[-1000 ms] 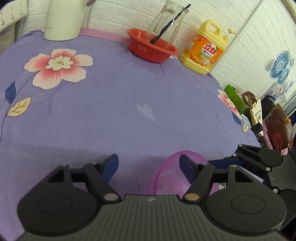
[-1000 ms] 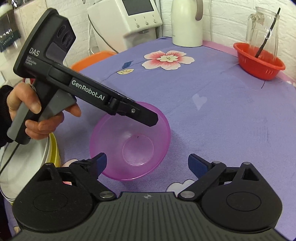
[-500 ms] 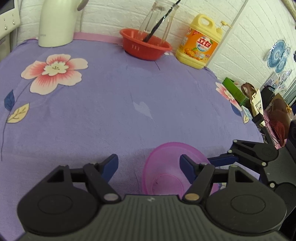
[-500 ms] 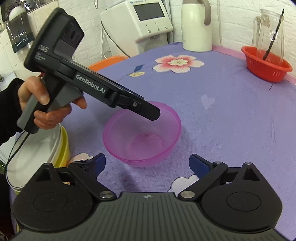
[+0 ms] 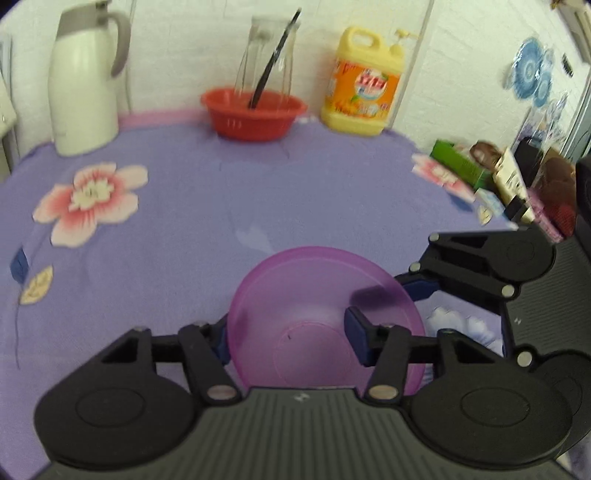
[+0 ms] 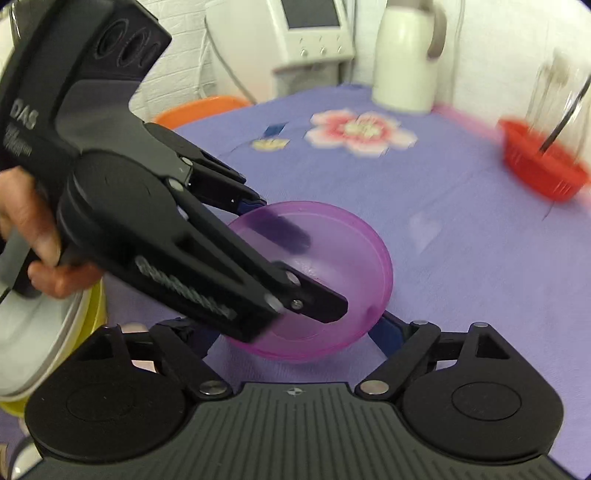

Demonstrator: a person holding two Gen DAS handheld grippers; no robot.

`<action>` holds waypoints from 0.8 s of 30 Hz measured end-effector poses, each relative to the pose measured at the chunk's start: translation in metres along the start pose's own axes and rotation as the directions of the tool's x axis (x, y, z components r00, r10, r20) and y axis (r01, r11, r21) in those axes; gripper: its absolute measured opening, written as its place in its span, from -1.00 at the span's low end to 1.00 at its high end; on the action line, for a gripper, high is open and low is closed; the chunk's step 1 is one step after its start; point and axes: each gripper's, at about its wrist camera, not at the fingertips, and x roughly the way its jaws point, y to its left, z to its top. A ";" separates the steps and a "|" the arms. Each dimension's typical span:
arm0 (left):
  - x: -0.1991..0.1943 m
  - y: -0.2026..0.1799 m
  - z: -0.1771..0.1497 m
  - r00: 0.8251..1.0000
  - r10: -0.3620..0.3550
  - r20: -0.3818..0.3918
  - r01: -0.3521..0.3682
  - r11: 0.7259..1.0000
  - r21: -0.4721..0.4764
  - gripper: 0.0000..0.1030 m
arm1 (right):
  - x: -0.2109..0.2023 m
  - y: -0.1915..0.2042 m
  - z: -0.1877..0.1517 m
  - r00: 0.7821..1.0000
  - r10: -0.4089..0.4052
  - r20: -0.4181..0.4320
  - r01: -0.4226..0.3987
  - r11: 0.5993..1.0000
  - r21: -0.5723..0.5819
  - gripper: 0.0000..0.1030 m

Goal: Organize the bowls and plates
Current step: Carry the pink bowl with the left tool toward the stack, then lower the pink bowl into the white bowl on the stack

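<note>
A translucent pink bowl (image 5: 325,317) sits on the purple flowered tablecloth; it also shows in the right wrist view (image 6: 332,273). My left gripper (image 5: 288,336) is open and straddles the bowl's near wall: one fingertip is outside the rim, the other inside the bowl. It shows in the right wrist view (image 6: 280,229) reaching in from the left. My right gripper (image 6: 295,332) is open just before the bowl, its fingers beside the base. A stack of white and yellow dishes (image 6: 44,332) lies at the left edge.
A red basket (image 5: 253,112) with a glass jug stands at the back, beside a yellow detergent bottle (image 5: 364,81) and a white kettle (image 5: 86,81). A white appliance (image 6: 310,33) and an orange object (image 6: 199,110) are beyond the table's left. Boxes (image 5: 491,173) crowd the right edge.
My left gripper has moved forward and down over the bowl, so its fingers now straddle the near wall. My right gripper has come closer to the bowl. Both views are motion-blurred.
</note>
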 end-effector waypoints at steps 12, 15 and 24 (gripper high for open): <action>-0.087 -0.091 -0.053 0.987 -0.161 0.029 0.158 0.983 0.091 0.07 | -0.121 0.085 -0.033 0.983 -0.181 0.015 0.180 0.981 0.078 1.00; -0.088 -0.112 -0.080 0.985 -0.171 -0.008 0.171 0.979 0.110 0.08 | -0.130 0.104 -0.057 0.977 -0.213 -0.017 0.214 0.971 0.110 1.00; -0.081 -0.127 -0.108 0.993 -0.111 -0.025 0.114 0.985 0.129 0.40 | -0.128 0.120 -0.092 0.972 -0.227 -0.054 0.233 0.956 0.177 1.00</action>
